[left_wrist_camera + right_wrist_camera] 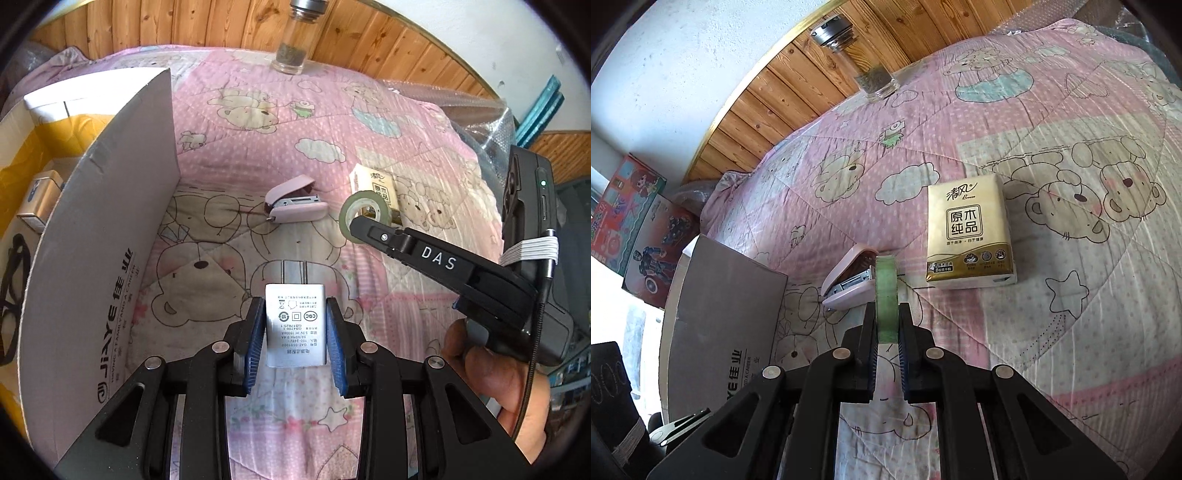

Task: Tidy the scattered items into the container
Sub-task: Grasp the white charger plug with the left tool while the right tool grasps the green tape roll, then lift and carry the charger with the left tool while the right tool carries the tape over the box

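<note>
Left gripper (295, 325) clamping charger (295, 325) (prongs forward), right gripper (886, 332) pinching tape roll (885, 299)

Home bedroom: cartoon-bear quilt (1052, 147)

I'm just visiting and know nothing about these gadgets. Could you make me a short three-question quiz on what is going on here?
1. What does the left gripper hold?
2. True or false: the tape roll lies loose on the quilt.
3. Which lies nearer the cardboard box: (a) the pink stapler or (b) the tissue pack?

Key: 1. The white charger plug, prongs pointing away. 2. False; the right gripper pinches it on edge. 3. (a).
</note>
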Tool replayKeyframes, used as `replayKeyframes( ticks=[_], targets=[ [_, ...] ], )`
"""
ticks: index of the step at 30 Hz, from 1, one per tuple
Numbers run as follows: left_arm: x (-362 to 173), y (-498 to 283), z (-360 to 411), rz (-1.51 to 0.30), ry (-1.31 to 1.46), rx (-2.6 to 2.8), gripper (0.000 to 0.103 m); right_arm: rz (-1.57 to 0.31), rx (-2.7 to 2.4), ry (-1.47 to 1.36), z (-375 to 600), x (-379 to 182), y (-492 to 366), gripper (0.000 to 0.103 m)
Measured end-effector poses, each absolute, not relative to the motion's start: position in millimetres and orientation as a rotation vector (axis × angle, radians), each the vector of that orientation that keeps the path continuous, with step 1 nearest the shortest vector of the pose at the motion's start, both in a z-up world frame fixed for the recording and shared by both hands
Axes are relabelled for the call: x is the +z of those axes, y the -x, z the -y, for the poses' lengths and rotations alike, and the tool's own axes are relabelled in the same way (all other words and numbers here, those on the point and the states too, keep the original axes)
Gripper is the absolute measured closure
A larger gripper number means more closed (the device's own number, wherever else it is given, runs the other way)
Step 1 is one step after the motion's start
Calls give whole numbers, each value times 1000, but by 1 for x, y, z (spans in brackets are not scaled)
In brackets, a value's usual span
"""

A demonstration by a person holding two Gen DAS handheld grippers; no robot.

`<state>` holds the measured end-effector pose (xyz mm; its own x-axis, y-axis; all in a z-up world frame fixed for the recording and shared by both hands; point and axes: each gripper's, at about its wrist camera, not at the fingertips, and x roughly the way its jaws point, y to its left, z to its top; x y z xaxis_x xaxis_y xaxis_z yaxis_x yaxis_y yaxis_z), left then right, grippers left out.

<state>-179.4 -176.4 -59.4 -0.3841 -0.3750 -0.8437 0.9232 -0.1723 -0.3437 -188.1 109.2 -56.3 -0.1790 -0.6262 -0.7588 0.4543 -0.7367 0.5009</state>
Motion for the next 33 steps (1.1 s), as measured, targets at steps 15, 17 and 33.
replayKeyframes(
  ticks=[15,17,33],
  targets=[
    [-24,143,131,-1010,-698,-1686,70,112,-2025,-1319,-113,-42,140,92],
    [-22,137,126,-1011,-684,-1680,70,105,-2026,-1318,-114,-41,131,92],
    [-12,110,100,-1058,-596,-1689,70,2,-2063,-1233,-118,-15,53,92]
  ],
)
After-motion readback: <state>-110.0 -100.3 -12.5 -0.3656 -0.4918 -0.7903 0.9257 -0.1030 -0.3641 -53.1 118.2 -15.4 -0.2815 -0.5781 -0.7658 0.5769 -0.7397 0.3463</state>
